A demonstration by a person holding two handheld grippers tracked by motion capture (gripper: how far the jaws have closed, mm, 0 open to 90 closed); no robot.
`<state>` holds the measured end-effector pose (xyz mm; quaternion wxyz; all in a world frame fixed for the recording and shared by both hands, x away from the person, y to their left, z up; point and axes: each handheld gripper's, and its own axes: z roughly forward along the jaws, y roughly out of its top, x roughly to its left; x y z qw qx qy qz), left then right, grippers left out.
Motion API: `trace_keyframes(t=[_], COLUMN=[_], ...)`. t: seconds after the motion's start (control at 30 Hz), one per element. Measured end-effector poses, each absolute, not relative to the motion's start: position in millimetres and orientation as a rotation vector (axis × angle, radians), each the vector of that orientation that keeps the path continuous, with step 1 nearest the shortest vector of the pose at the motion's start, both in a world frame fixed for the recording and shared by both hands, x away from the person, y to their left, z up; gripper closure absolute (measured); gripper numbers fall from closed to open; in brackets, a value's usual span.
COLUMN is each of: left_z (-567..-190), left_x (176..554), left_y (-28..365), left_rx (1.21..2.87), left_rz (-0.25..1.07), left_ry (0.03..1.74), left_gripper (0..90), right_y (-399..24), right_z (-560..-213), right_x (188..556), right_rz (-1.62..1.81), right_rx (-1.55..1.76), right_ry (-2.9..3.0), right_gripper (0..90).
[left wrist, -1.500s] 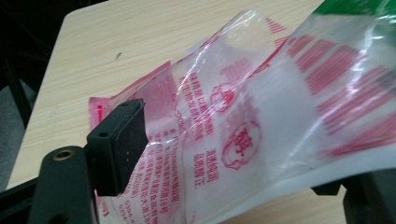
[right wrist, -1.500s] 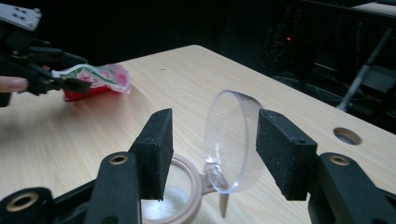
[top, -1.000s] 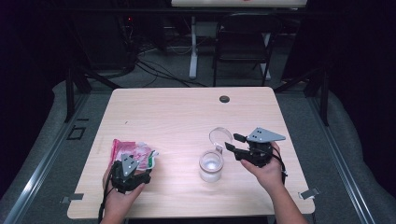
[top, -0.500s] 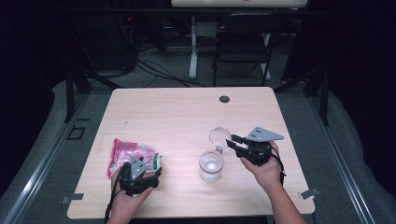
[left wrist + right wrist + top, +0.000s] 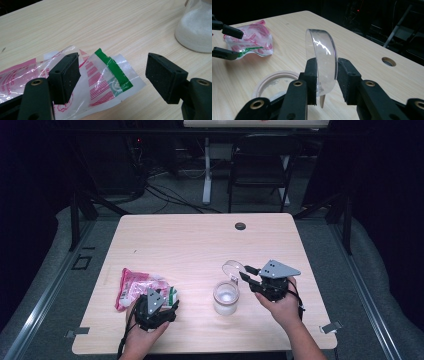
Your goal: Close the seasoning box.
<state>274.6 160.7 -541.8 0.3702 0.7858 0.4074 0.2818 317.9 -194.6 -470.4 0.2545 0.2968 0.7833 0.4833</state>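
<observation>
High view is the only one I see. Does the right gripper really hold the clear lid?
Observer: Yes. The right gripper has just been closing its jaws, and its pads now press both faces of the lid.
Operator: And the left gripper?
Observer: The left gripper is open above the plastic bag, beside its green strip, not pinching it.
Operator: What is inside the jar?
Observer: The jar holds white powder.
</observation>
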Motion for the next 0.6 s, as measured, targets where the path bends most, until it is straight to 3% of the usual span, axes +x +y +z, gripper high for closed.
trace_keyframes(t=[0.6], left_z=[-536.6], left_x=[276.2], left_y=[154.7], left_rx=[1.993], left_rz=[0.715], left_ry=[0.999], left_gripper=[28.0], right_y=[-178.8], right_z=[-472.4], right_x=[299.5], right_rz=[1.246], right_rx=[0.664], right_ry=[2.183], right_gripper=[63.0])
